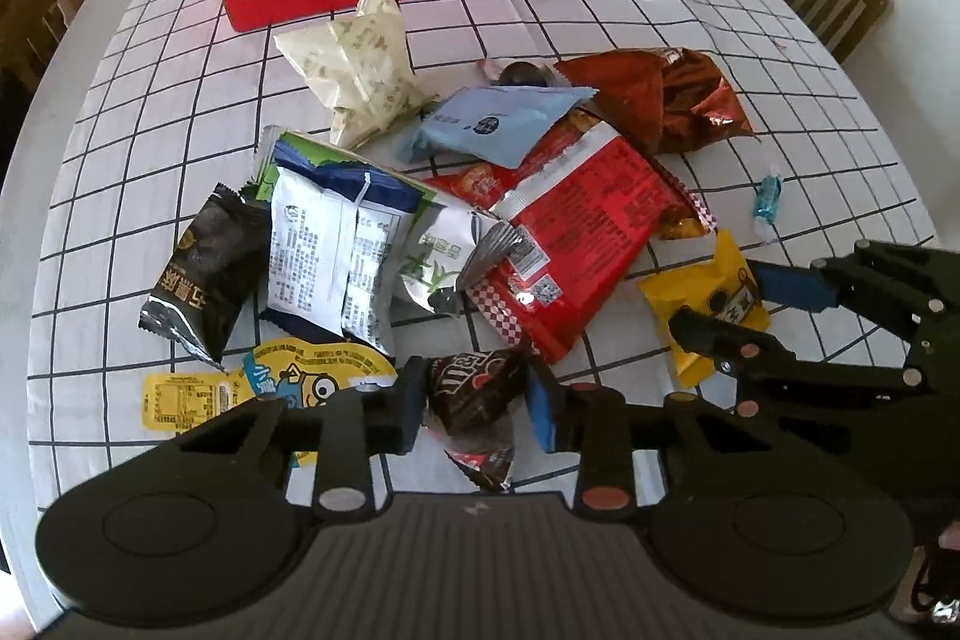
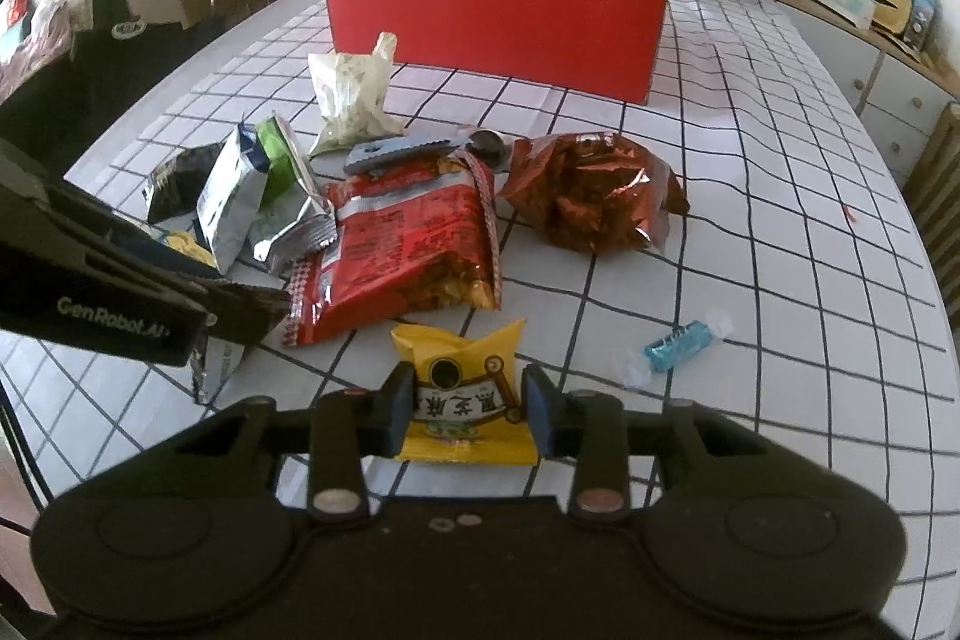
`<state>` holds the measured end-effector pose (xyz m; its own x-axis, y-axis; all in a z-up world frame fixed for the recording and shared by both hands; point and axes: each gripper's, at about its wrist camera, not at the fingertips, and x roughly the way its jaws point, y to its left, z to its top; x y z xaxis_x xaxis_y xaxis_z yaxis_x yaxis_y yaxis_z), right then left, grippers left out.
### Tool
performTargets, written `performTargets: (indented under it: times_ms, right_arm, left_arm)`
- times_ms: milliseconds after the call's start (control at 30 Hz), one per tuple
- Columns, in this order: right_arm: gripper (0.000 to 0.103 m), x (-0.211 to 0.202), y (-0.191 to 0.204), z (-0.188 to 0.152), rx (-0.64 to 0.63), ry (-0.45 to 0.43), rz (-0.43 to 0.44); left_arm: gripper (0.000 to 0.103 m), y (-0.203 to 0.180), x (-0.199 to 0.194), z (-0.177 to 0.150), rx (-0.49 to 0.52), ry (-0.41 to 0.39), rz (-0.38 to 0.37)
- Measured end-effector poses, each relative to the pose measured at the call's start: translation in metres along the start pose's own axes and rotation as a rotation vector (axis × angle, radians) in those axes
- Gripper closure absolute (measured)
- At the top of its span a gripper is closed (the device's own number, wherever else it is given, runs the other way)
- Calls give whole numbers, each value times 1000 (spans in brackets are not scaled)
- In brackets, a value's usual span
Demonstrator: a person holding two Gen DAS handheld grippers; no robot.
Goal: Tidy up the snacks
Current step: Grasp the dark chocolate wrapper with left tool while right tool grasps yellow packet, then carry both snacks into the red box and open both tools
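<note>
Checked tablecloth (image 1: 660, 16) | left gripper (image 1: 477, 403) clamps brown packet (image 1: 474, 394) | right gripper (image 2: 468, 409) clamps yellow packet (image 2: 465, 400) | red box (image 2: 492, 16) straight ahead beyond pile, open top up

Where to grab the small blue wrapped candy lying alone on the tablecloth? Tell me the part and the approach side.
Grip the blue candy across its stiff middle, coming from above with fingers on its long sides. The twisted clear ends look too flimsy to hold, and it lies flat with bare tablecloth all round.
</note>
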<state>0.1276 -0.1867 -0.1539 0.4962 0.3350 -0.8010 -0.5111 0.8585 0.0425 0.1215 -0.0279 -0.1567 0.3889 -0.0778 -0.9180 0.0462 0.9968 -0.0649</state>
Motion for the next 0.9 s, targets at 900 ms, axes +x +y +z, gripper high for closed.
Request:
performTargets:
  times_ms: [900]
  right_arm:
    - [67,-91,10,37,128,-155,-26]
  left_arm:
    - [75,15,-83,2,-57,-172,-59]
